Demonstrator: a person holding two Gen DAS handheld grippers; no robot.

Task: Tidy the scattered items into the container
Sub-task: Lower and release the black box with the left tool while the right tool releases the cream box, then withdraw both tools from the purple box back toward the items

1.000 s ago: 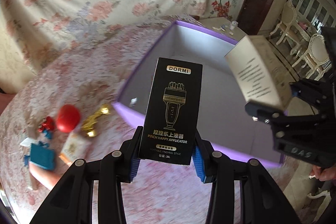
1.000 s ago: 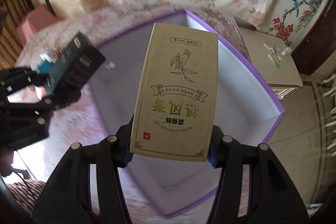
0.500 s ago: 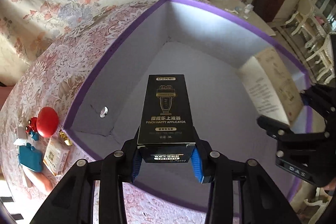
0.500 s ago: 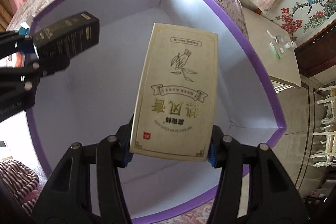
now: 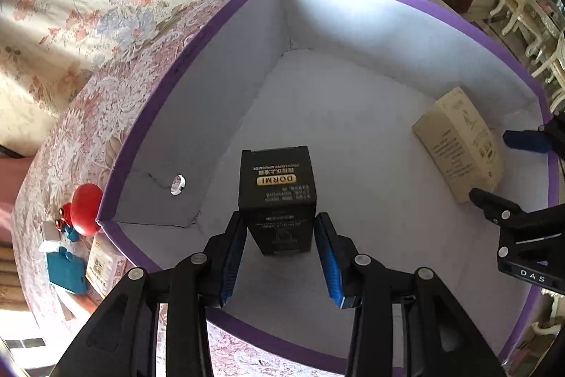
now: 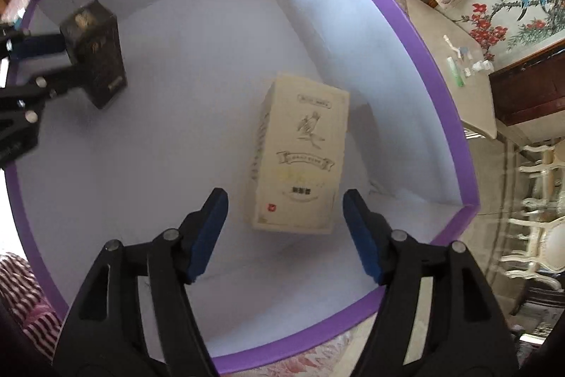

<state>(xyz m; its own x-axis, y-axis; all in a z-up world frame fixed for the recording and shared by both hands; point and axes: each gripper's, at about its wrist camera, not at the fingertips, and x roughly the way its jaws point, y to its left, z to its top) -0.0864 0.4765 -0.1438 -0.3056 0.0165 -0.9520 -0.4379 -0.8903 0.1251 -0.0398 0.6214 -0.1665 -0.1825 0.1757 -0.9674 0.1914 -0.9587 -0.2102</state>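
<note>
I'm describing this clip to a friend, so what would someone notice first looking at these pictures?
The big purple-rimmed box with its pale inside fills both views. In it, a black DORMI carton sits between the spread pads of the left gripper, and a cream carton lies just ahead of the open right gripper. Outside the box's left wall, a red ball and a teal item wait on the flowered cloth.

Bright daylight, fisheye edges (some blur)

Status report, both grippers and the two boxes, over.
Left gripper open, black box between pads. Right gripper open, beige box inside purple container. Nothing blocking.
</note>
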